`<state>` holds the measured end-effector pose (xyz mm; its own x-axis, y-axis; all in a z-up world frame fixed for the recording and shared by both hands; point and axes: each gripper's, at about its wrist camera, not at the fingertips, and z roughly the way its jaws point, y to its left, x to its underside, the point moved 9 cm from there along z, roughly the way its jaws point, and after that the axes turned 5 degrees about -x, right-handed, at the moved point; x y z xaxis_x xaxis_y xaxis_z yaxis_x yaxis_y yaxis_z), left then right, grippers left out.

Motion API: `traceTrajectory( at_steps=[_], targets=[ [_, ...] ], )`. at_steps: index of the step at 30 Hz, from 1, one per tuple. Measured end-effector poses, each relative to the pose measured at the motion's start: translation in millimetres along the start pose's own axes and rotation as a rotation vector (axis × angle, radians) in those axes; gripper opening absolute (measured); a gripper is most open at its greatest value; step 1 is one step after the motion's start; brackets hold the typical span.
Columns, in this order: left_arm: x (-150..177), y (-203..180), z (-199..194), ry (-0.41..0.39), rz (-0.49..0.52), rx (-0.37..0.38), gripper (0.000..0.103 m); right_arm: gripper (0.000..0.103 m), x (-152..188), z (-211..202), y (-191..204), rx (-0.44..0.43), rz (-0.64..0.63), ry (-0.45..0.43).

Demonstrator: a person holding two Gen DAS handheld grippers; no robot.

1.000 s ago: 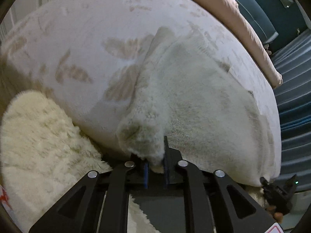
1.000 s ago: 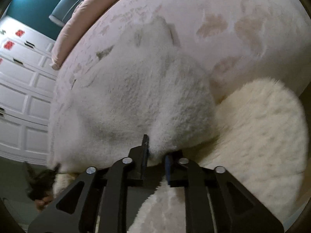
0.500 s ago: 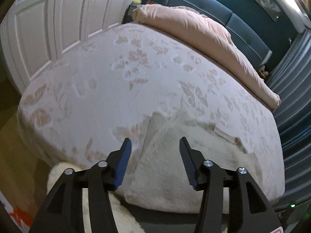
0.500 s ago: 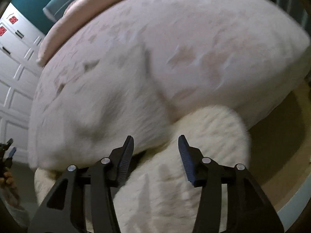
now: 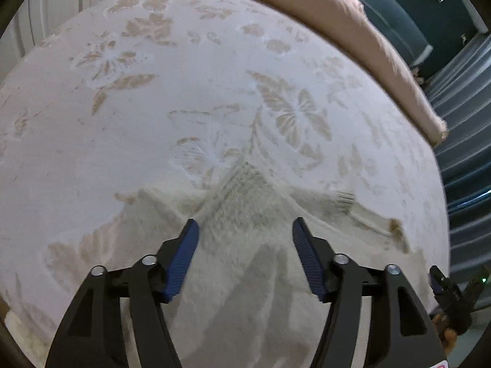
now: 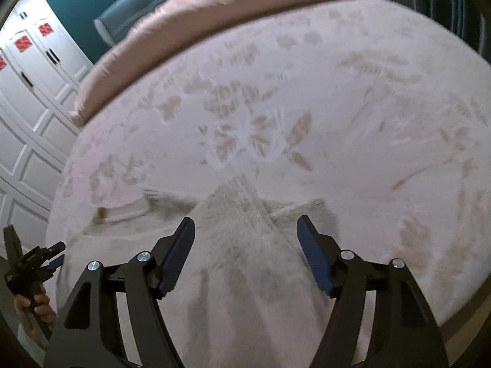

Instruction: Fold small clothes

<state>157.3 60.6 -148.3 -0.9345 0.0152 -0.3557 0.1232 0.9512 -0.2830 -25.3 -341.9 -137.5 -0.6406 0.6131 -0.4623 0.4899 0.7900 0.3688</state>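
The fluffy white garment [image 5: 245, 245] lies flat on the bed [image 5: 153, 122], near its front edge, so I can choose the next fold. My left claw [image 5: 244, 242] is closing with nothing between its jaws, and my right claw [image 6: 245, 239] is opening (also empty), both above the cloth.

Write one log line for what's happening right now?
left gripper: closing, empty | right gripper: opening, empty | fuzzy white garment: flat on bed

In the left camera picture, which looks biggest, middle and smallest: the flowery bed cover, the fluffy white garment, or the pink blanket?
1. Flowery bed cover, biggest.
2. Fluffy white garment; it lies nearest the camera, so it looks enlarged.
3. Pink blanket, smallest; it lies farthest and partly out of frame.
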Motion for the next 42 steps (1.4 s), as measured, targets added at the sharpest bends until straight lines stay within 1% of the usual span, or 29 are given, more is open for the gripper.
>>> traceTrajectory(
  at_steps=[1, 2, 3, 4, 6, 7, 9, 10, 11, 12, 13, 14, 16, 18, 19, 20, 22, 24, 25, 27, 29, 31, 32, 34, 35, 36, 37, 39, 42],
  targets=[
    [-1.7, -0.6, 2.6, -0.005, 0.026, -0.027, 0.021, 0.047, 2.3, 8.4, 3.3, -0.001, -0.012, 0.017],
    [-3.5, -3.4, 4.0, -0.005, 0.073, -0.042, 0.006, 0.013, 5.3, 12.0, 8.3, -0.004, -0.029, 0.031],
    [-5.6, -4.3, 2.0, -0.008, 0.091, -0.044, 0.001, 0.010, 5.9, 11.7, 12.5, -0.010, -0.041, 0.038],
    [-9.5, -5.8, -4.4, -0.030, 0.099, -0.042, 0.001, 0.009, 2.2, 4.5, 17.6, -0.037, -0.040, 0.015],
    [-20.9, -10.2, -25.1, -0.098, 0.129, -0.046, 0.001, 0.008, -16.9, -34.3, 32.3, -0.119, -0.042, -0.114],
    [-27.5, -10.6, -38.2, -0.135, 0.124, -0.039, 0.001, 0.007, -23.2, -49.9, 34.9, -0.135, -0.044, -0.157],
    [-35.9, -4.1, -45.0, -0.155, 0.080, -0.032, 0.001, 0.007, -37.9, -79.0, 32.9, -0.159, -0.025, -0.256],
    [-38.7, 0.5, -41.9, -0.155, 0.064, -0.036, 0.001, 0.007, -39.3, -77.2, 26.9, -0.139, -0.018, -0.260],
    [-38.3, 6.9, -29.6, -0.137, 0.061, -0.061, 0.001, 0.007, -35.5, -54.9, 10.5, -0.052, -0.035, -0.205],
    [-35.1, 13.0, -13.3, -0.107, 0.062, -0.089, 0.001, 0.007, -30.5, -37.0, -0.4, -0.001, -0.042, -0.158],
    [-29.2, 19.0, 4.6, -0.068, 0.049, -0.105, 0.001, 0.007, -18.5, -5.7, -17.7, 0.046, -0.024, -0.062],
    [-24.2, 21.7, 14.3, -0.046, 0.042, -0.110, 0.001, 0.007, -12.9, 6.8, -22.8, 0.054, 0.002, -0.026],
    [-23.8, 21.4, 11.6, -0.063, 0.034, -0.110, 0.001, 0.007, -15.4, -0.1, -17.5, 0.016, 0.026, -0.058],
    [-31.5, 15.0, -8.9, -0.114, 0.038, -0.082, 0.001, 0.007, -28.4, -31.0, -0.2, -0.061, 0.031, -0.150],
    [-35.0, 13.5, -15.2, -0.133, 0.046, -0.081, 0.001, 0.007, -33.3, -43.4, 3.9, -0.082, 0.033, -0.190],
    [-39.4, 14.3, -16.3, -0.142, 0.057, -0.097, 0.001, 0.007, -34.2, -41.0, 1.4, -0.071, 0.030, -0.196],
    [-41.5, 20.4, 3.5, -0.100, 0.057, -0.124, 0.001, 0.007, -27.6, -14.8, -14.7, -0.002, 0.032, -0.136],
    [-36.1, 27.3, 28.2, -0.045, 0.050, -0.140, 0.002, 0.007, -11.2, 26.7, -37.6, 0.031, 0.087, -0.003],
    [-34.0, 28.4, 32.1, -0.042, 0.046, -0.146, 0.002, 0.008, -9.1, 32.5, -40.4, 0.027, 0.100, 0.000],
    [-33.5, 24.0, 23.2, -0.069, 0.060, -0.135, 0.004, 0.014, -15.2, 16.6, -32.5, 0.036, 0.087, -0.032],
    [-30.0, 17.1, 2.0, -0.082, 0.066, -0.099, 0.013, 0.017, -20.2, -11.0, -23.6, 0.075, 0.078, -0.084],
    [-26.9, 14.6, -21.2, -0.116, 0.093, -0.138, 0.013, 0.018, -19.5, -45.6, -5.8, 0.108, 0.026, -0.153],
    [-23.0, 9.5, -39.9, -0.154, 0.125, -0.155, 0.013, 0.018, -18.1, -52.9, 7.1, 0.088, 0.005, -0.166],
    [-9.6, -7.3, -68.6, -0.211, 0.159, -0.142, 0.024, 0.018, -2.6, -59.6, 43.3, -0.002, -0.044, -0.142],
    [4.0, -22.9, -81.5, -0.222, 0.174, -0.107, 0.028, 0.018, 15.7, -55.0, 75.6, -0.065, -0.091, -0.097],
    [18.9, -38.0, -87.0, -0.215, 0.191, -0.067, 0.030, 0.018, 32.5, -49.6, 100.5, -0.110, -0.131, -0.051],
    [37.6, -54.2, -86.1, -0.185, 0.213, -0.030, 0.031, 0.018, 58.1, -39.1, 132.6, -0.168, -0.177, 0.018],
    [70.8, -73.7, -72.5, -0.105, 0.245, 0.010, 0.031, 0.018, 95.7, -23.8, 170.0, -0.250, -0.217, 0.106],
    [110.3, -77.0, -48.1, -0.011, 0.267, -0.008, 0.031, 0.017, 144.3, -3.4, 197.3, -0.261, -0.292, 0.196]
  ],
)
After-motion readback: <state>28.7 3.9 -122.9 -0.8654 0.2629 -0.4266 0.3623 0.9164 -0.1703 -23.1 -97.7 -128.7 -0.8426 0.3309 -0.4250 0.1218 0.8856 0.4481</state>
